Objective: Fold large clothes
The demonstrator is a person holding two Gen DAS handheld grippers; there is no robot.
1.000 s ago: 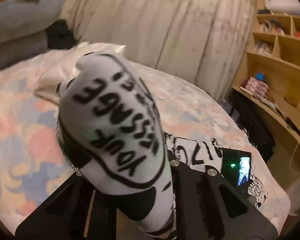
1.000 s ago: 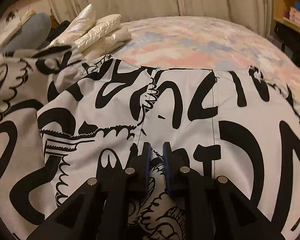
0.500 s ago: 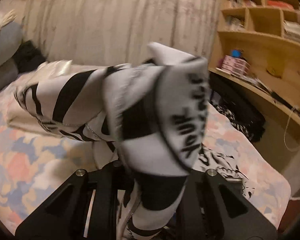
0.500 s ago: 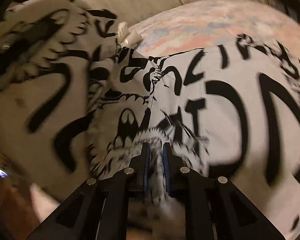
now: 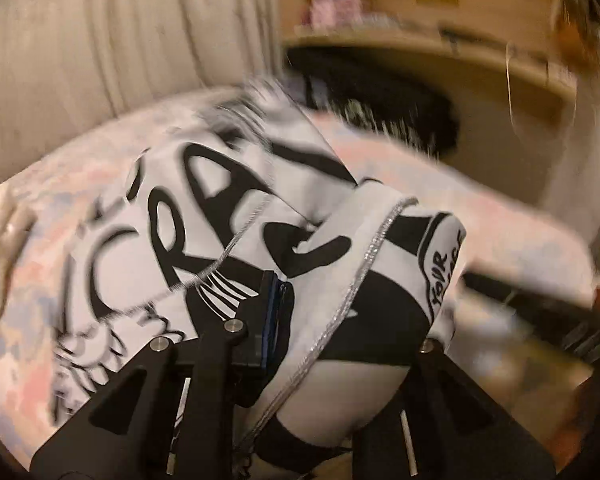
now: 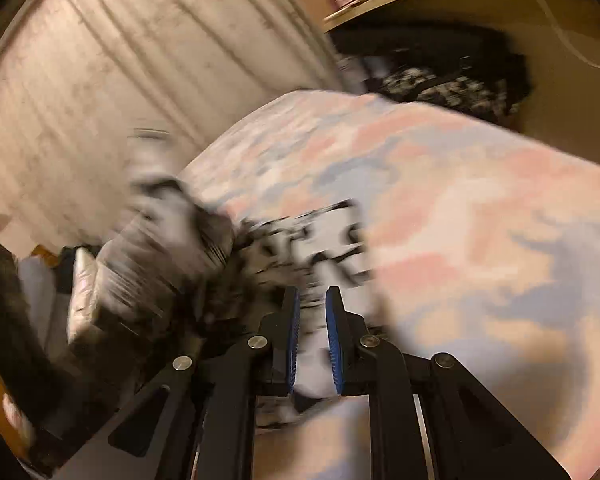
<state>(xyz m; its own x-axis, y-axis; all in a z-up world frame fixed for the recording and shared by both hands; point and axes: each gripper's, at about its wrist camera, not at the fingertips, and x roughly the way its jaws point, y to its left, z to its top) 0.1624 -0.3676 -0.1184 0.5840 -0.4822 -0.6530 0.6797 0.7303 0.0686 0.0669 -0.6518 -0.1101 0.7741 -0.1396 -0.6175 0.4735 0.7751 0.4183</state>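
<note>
While both views were smeared by motion, the basics read fine. Left hand-held gripper (image 5: pixel 320 292) was clamped on a bunched edge of the black-and-white printed garment (image 5: pixel 204 216); one finger (image 5: pixel 268 312) showed, the other was buried under cloth. A hemmed fold with silver stitching draped over the jaws and off to the right.

From that grip, the rest of the garment ran forward and left, across the pastel bed cover (image 5: pixel 32 280) toward the curtain (image 5: pixel 120 32). Long axis looked roughly along the left gripper's pointing direction, slanting left. Lettering was spread fairly flat there, so that part seemed to be lying on the bed.

Right hand-held gripper (image 6: pixel 312 340): blue pads (image 6: pixel 334 344) stood slightly apart with white fabric in the gap. Too blurred to say whether they were pinching it or just over it, so cannot tell. In that view the garment (image 6: pixel 312 236) sat dead ahead and to the left, with a bunched mass at the left edge; bare bed cover (image 6: pixel 480 240) lay to the right.

Judgement: mid-fold, one edge being carried over. Left hand-held gripper had the firm hold and was the nearer one to the free edge. The next move would turn on laying that edge along the garment's long axis, forward-left. Risk: the draped fold slipping sideways and skewing the crease.

Shelving (image 5: pixel 440 44) and a dark pile (image 6: pixel 440 72) beyond the bed were clear of the work.
</note>
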